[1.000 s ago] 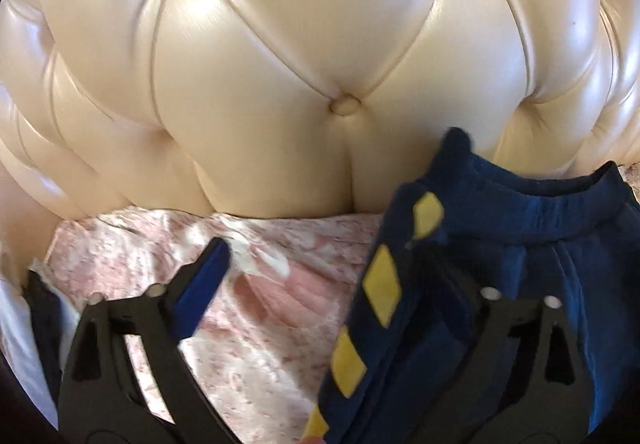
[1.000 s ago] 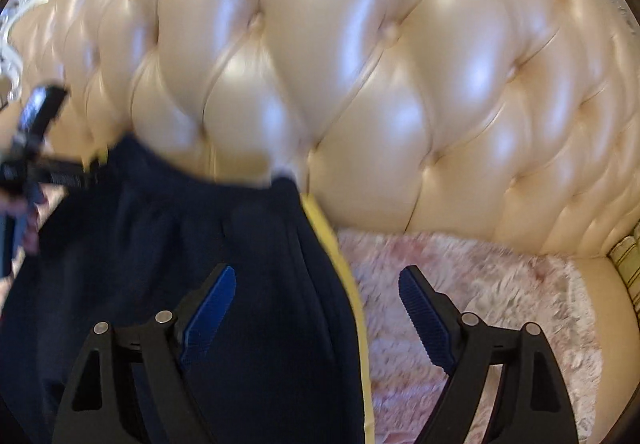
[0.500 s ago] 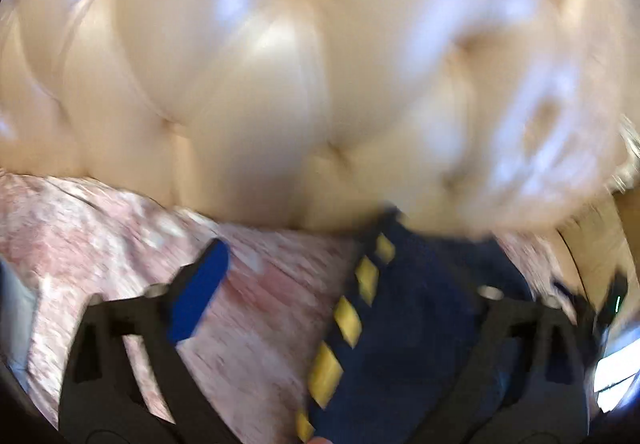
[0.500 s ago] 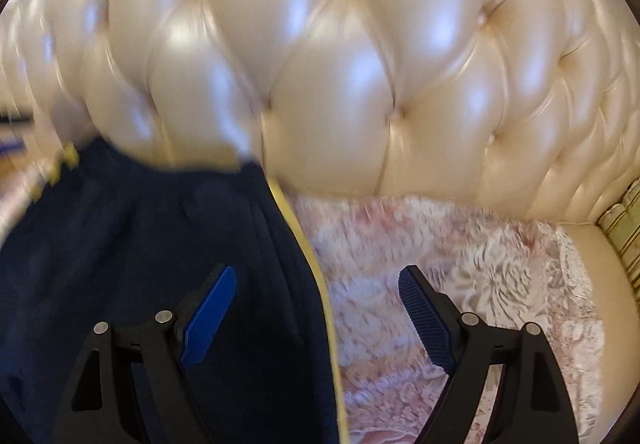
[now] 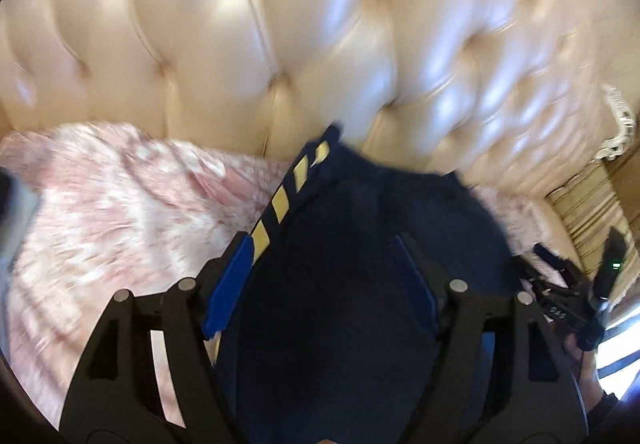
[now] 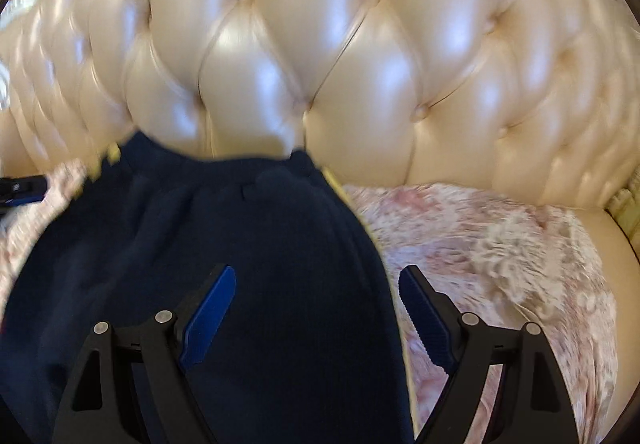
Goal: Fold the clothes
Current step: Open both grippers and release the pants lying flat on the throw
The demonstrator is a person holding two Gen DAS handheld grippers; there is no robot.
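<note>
A navy garment [image 5: 360, 244] with a yellow dashed side stripe [image 5: 280, 204] lies on the pink blanket, its waistband against the sofa back. My left gripper [image 5: 320, 276] is open, and the cloth fills the gap between its blue pads [image 5: 228, 284]. My right gripper [image 6: 316, 308] is open too. The garment's [image 6: 224, 244] right edge, with its yellow trim, runs between the right gripper's fingers. At the right rim of the left wrist view the right gripper [image 5: 580, 300] shows, held by a hand [image 5: 588, 364]. The picture is blurred.
A cream tufted sofa back [image 6: 360, 64] fills the upper half of both views. A pink fuzzy blanket [image 5: 112, 204] covers the seat and spreads right of the garment [image 6: 500, 252]. A striped cushion [image 5: 580, 212] sits at the sofa's right end.
The left wrist view has swung right. The garment, draped over the left gripper's right finger before, now lies between both fingers. The right gripper has shifted slightly over the cloth.
</note>
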